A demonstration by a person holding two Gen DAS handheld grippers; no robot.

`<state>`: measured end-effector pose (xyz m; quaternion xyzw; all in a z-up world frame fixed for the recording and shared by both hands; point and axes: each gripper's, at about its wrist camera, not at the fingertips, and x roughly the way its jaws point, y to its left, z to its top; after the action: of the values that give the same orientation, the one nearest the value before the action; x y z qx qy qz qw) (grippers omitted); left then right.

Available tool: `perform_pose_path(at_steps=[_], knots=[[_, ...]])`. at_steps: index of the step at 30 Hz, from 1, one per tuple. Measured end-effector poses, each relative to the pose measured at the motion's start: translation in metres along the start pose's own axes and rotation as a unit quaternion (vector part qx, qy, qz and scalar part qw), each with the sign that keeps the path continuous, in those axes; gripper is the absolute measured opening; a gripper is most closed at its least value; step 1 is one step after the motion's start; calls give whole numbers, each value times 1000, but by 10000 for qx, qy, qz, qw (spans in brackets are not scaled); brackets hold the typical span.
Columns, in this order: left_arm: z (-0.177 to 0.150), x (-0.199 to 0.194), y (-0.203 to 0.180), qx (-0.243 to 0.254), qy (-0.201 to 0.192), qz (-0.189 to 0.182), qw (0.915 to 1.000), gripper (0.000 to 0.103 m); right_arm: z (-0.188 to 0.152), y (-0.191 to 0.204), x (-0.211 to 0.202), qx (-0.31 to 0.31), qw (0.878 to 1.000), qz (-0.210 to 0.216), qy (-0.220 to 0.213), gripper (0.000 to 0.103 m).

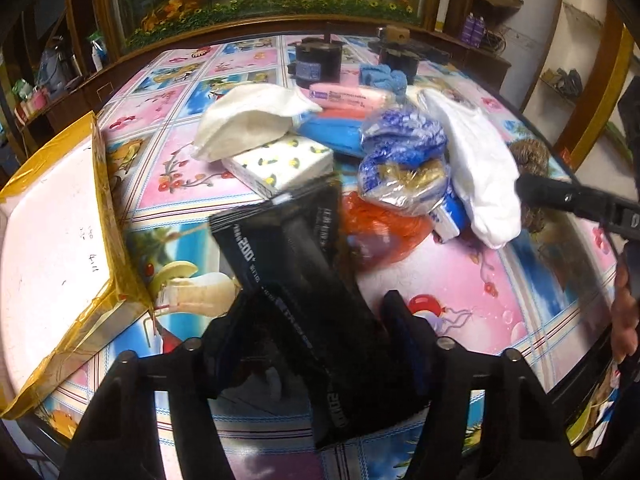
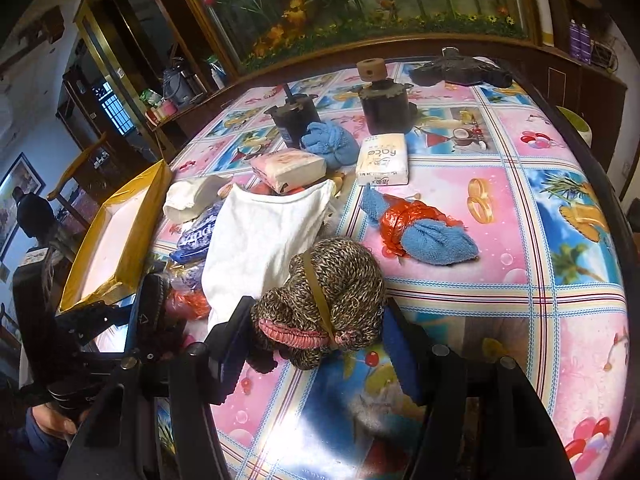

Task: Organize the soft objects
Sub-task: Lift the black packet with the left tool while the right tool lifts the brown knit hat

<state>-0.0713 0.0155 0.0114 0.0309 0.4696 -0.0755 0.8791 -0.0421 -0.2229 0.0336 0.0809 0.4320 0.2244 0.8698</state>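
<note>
My left gripper (image 1: pixel 318 316) is shut on a black glossy packet (image 1: pixel 288 248), which sticks out forward over the table. Beyond it lies a heap of soft things: a flower-printed tissue pack (image 1: pixel 280 164), a white cloth (image 1: pixel 248 120), a blue patterned bag (image 1: pixel 400 148) and a white garment (image 1: pixel 480 168). My right gripper (image 2: pixel 320 340) is shut on a brown knitted bundle (image 2: pixel 336 280) bound with a yellow band, resting on the tablecloth. The white garment (image 2: pixel 260 240) lies just left of it. A blue towel in orange plastic (image 2: pixel 424 228) lies to the right.
A shallow white box with yellow taped edges (image 1: pixel 52 240) (image 2: pixel 120 236) sits at the table's left. Two black cylinders (image 2: pixel 294 120) (image 2: pixel 386 108), a blue towel ball (image 2: pixel 332 146), a pink pack (image 2: pixel 288 168) and a white tissue pack (image 2: pixel 382 160) stand farther back.
</note>
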Motion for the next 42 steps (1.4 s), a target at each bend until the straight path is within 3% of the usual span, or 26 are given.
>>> perform_pose_path(at_steps=[3, 7, 13, 42], knots=[[-2, 0, -6, 155, -65, 190, 9997, 57, -1, 3, -2, -74, 10000, -22, -37, 67], [-4, -5, -13, 323, -246, 474, 9981, 48, -1, 7, -4, -136, 9999, -23, -65, 67], [-4, -11, -8, 273, -385, 600, 9971, 39, 0, 12, -11, -190, 9997, -48, -153, 67], [-5, -29, -7, 330, -748, 905, 9925, 38, 7, 26, -38, -345, 9981, 37, -509, 67]])
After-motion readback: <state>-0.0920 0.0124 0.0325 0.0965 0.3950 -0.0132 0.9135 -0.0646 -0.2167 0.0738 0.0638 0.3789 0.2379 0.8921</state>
